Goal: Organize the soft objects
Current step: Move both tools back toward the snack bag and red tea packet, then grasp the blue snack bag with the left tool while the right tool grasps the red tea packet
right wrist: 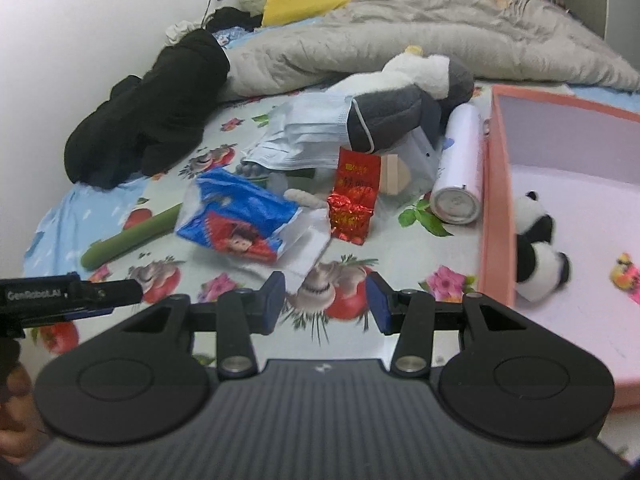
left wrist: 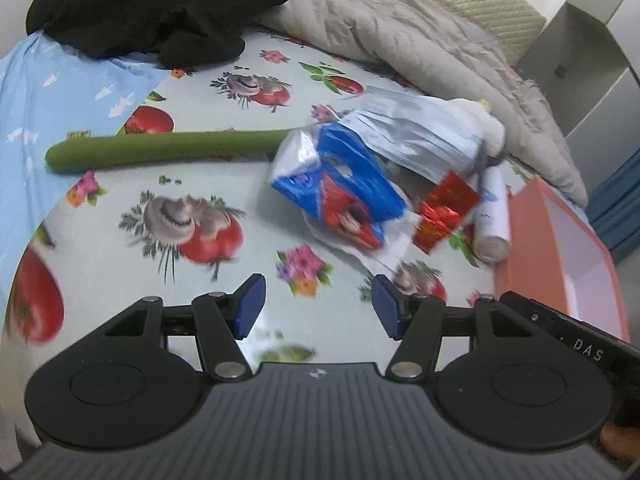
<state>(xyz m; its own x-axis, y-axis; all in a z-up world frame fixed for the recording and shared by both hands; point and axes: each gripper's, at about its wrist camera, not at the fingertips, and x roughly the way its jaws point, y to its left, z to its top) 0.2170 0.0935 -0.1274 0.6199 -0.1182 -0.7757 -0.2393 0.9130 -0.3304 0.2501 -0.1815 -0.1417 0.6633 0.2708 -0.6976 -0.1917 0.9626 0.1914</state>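
Note:
On the fruit-print bed sheet lies a pile: a blue tissue pack [left wrist: 340, 188] [right wrist: 240, 216], a pack of face masks [left wrist: 416, 132] [right wrist: 304, 136], a red foil packet [left wrist: 444, 210] [right wrist: 354, 200], a white spray can [left wrist: 494, 216] [right wrist: 460, 164] and a grey-and-white plush toy [right wrist: 404, 96]. A green soft stick [left wrist: 160, 150] [right wrist: 128, 236] lies to the left. A pink box [left wrist: 556, 248] [right wrist: 496, 200] at the right holds a panda plush [right wrist: 536, 244]. My left gripper [left wrist: 318, 306] and right gripper [right wrist: 326, 300] are both open and empty, short of the pile.
A black garment [left wrist: 160, 12] [right wrist: 148, 120] lies at the far left. A grey quilt [left wrist: 420, 44] [right wrist: 400, 28] and pillows fill the back of the bed. A small yellow toy [right wrist: 626, 272] lies in the box. The left gripper's body [right wrist: 60, 294] shows at the right view's left edge.

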